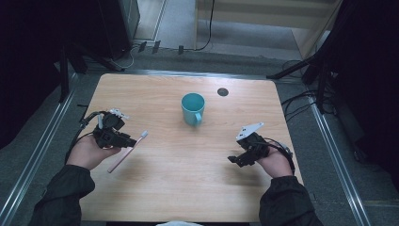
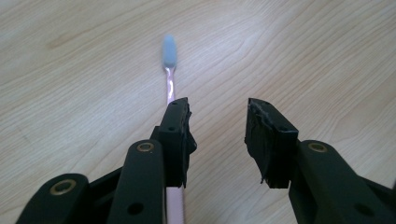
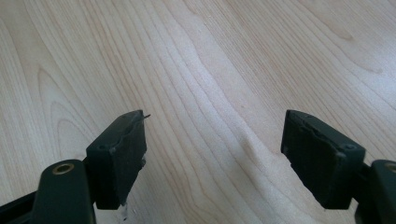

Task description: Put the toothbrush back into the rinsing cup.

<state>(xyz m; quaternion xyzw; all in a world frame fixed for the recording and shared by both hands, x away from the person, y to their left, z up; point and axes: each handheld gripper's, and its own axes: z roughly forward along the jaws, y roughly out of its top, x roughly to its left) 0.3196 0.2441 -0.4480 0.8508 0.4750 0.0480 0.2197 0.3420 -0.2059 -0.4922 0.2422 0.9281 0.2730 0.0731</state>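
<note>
While the left gripper (image 1: 123,140) is hovering low at the left side of the table (image 1: 179,188), its jaws are standing moderately apart with nothing between them. The pink toothbrush (image 1: 126,153) is lying flat on the wood just beside that gripper, handle toward the person and pale bristle head (image 2: 169,51) pointing away toward the middle of the table. In the left gripper view the handle is running under the left-hand jaw rather than through the gap, so the tool is sitting slightly to one side of the brush; I am judging that it is being lined up along the handle and would need a small sideways shift before closing.

Moving toward the centre, the teal cup (image 1: 193,108) is standing upright, well apart from both grippers, its handle turned toward the person. It is probably waiting there as the place for the brush, mouth up and free to receive it.

Further right, the right gripper (image 1: 236,160) is hanging over bare wood, its jaws gaping wide and holding nothing. It is sitting well away from the toothbrush, apparently kept clear so the left hand has room to work.
</note>
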